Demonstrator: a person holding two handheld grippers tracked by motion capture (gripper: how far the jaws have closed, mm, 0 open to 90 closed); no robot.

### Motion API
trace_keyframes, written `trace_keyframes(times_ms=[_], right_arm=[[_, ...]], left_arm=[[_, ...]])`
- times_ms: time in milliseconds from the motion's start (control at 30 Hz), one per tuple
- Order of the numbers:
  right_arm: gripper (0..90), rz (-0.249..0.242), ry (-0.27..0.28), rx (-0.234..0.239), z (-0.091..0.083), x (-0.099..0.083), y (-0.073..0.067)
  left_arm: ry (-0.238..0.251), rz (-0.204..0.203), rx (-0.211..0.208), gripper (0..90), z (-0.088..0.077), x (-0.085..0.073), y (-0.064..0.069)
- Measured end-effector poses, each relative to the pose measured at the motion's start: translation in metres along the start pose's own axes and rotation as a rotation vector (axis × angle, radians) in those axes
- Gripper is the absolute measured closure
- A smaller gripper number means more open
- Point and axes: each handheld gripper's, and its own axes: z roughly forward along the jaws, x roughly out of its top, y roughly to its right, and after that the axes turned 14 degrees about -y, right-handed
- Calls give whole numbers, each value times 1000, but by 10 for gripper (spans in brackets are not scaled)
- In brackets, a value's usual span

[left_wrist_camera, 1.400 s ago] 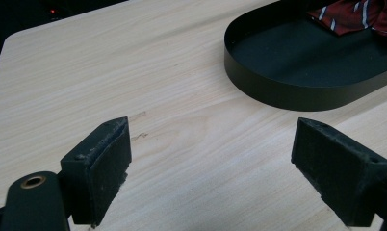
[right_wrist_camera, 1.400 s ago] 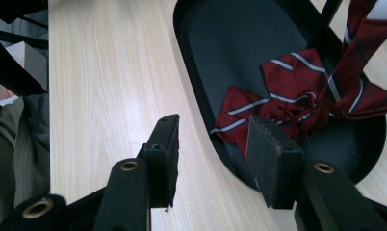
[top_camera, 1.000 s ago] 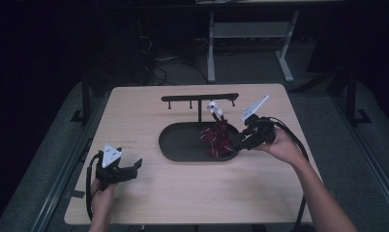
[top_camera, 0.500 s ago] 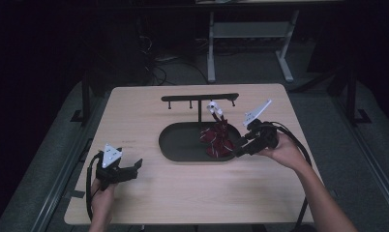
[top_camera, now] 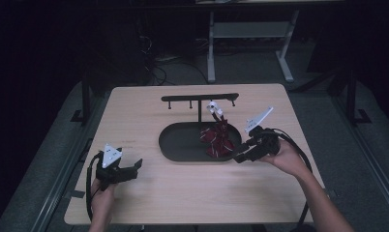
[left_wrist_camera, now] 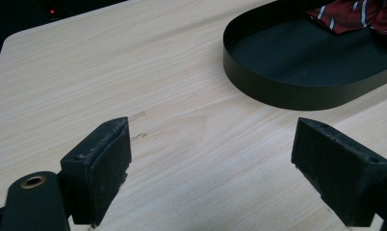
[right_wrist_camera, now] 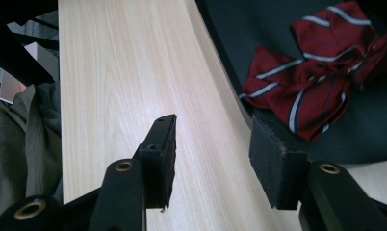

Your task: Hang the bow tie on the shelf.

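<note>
Wooden table (top_camera: 183,193), black oval tray (top_camera: 183,145) with striped red bow tie (top_camera: 216,140); both grippers' fingers spread, empty.

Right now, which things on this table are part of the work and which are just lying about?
In the job:
- red striped tie
- black oval tray holding it
- black hook rack with the white clip
- right gripper, open at the tray's rim

Idle:
- left gripper, open over bare table

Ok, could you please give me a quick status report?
Both grippers open, left gripper idle. Right gripper at tray rim beside striped bow tie. Nothing in the way.
</note>
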Motion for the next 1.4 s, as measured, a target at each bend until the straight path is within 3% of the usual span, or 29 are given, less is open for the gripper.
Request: trace_keyframes(times_ms=[733, 1100, 1167, 1400], right_arm=[[498, 74, -8, 41, 20, -36, -7], [497, 75, 8, 41, 25, -50, -10], [496, 100, 7, 56, 25, -51, -13], [481, 110, 14, 46, 30, -60, -18]], left_arm=[[-1, 3, -2, 135, 0, 0, 2], [3, 3, -3, 135, 1, 0, 2], [3, 4, -3, 135, 1, 0, 2], [1, 4, -1, 135, 1, 0, 1]])
